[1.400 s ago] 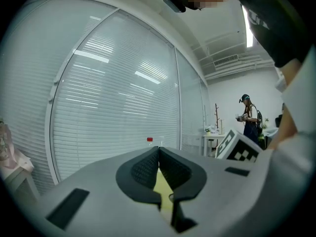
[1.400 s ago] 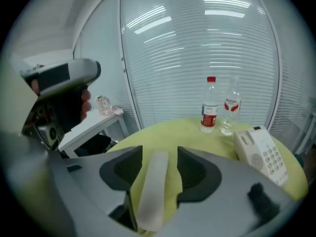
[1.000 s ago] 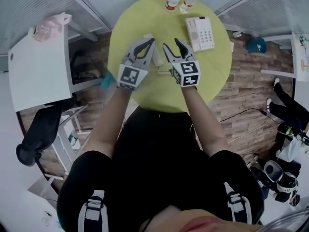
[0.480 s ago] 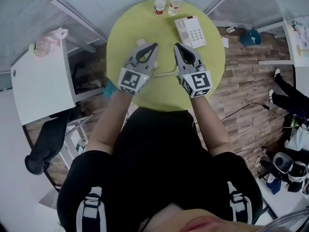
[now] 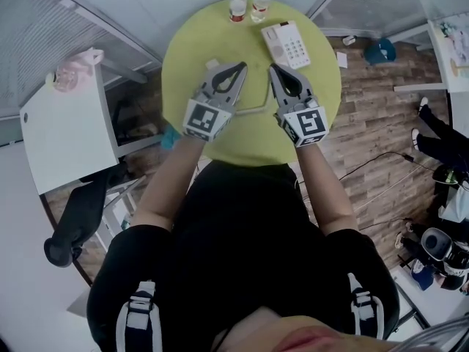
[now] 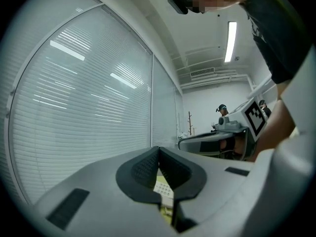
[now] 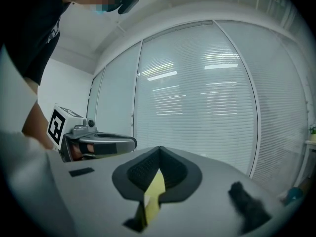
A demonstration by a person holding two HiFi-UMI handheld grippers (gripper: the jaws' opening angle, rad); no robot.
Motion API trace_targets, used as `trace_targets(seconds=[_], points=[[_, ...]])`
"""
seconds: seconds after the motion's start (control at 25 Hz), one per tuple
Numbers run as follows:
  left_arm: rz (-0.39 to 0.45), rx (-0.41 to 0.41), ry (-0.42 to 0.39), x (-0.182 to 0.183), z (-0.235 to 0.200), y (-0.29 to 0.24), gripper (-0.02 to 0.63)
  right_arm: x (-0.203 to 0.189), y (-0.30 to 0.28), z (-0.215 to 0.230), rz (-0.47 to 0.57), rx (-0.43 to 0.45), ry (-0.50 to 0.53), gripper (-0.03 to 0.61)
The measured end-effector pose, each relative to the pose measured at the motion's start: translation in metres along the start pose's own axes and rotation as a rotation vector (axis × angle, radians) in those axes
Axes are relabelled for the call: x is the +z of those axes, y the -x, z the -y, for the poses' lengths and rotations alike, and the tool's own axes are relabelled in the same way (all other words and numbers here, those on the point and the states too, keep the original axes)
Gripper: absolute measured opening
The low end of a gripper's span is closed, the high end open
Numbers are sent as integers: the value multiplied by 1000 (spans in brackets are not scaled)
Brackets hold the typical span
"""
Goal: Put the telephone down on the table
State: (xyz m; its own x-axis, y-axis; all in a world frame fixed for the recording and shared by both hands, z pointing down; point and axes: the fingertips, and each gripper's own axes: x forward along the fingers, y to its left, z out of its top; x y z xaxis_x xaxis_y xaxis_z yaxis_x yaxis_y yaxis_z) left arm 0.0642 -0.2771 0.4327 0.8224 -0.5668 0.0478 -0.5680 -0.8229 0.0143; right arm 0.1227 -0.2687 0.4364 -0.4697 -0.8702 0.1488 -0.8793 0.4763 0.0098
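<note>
The white telephone base [image 5: 289, 44] with its keypad lies at the far right of the round yellow-green table [image 5: 183, 50]. A white handset [image 5: 213, 64] lies mid-table, mostly hidden under my left gripper [image 5: 242, 66], which hangs above it, shut and empty. My right gripper [image 5: 272, 69] has just closed with nothing between its jaws and is raised beside the left one. In the left gripper view the pads [image 6: 148, 168] of the left gripper [image 6: 158, 149] meet, with the keypad [image 6: 162, 189] showing below. In the right gripper view the right gripper [image 7: 159, 149] is shut over the yellow table [image 7: 155, 191].
Two small bottles [image 5: 238, 4] [image 5: 260, 3] stand at the table's far edge. A thin pale cord-like piece [image 5: 253, 111] lies between the grippers. A white desk [image 5: 66, 123] and a black chair [image 5: 73, 218] are to the left, with blinds behind and cables on the wooden floor to the right.
The right gripper's jaws went from wide open to shut, empty. Both grippers have risen and spread slightly apart, away from the handset on the table.
</note>
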Motion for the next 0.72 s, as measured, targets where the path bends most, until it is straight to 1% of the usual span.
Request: trace_targets(seconds=[0.12,0.28,0.44,0.72], points=[[-7,8,-4,-5,0,0,12,-1,1,2,1,0,-1,17],[-6,11,1,0,2,-1,12,-2,2,6,9,-11,-10,17],[-5,5,-4,2,4,0,12,-3,5,2,4,2,15,17],[-11,13,-19,0,1,5,12,-4,2,-3,4,8,10,17]])
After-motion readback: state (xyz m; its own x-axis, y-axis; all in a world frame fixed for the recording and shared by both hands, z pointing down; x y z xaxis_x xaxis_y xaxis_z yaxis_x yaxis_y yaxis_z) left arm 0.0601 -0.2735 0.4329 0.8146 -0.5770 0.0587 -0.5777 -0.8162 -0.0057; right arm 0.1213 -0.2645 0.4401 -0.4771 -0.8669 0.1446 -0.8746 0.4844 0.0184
